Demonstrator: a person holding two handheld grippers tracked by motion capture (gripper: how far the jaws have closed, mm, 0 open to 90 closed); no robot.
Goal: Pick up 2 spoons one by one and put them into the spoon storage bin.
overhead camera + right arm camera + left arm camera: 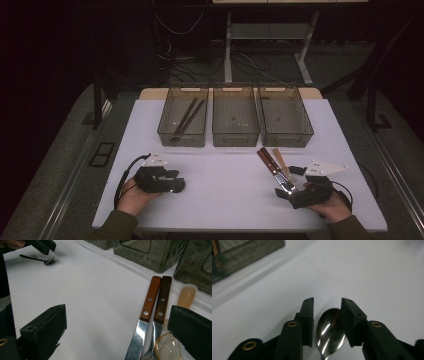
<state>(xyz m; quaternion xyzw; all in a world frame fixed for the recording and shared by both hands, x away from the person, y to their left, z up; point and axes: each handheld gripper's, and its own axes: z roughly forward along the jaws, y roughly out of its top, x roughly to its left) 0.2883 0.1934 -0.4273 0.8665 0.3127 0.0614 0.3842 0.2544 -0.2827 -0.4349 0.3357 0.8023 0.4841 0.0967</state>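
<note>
Looking along two black jaws, standing apart, with the left gripper [327, 312] over a white table [374, 270]. Seeing a metal spoon [329, 336] bowl lying between them, close beside the right jaw. Showing a smoky bin [242, 258] at top left.

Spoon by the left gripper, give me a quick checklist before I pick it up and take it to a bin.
1. Spoon bowl lies between the left gripper fingers: ok.
2. Fingers pressing on the spoon: not ok, gaps show on both sides.
3. Spoon flat on the table: ok.
4. Right gripper away from the spoon, open beside the wooden-handled knives: ok.
5. Middle bin has room: ok.
6. Which bin spoons belong in: cannot tell.
</note>
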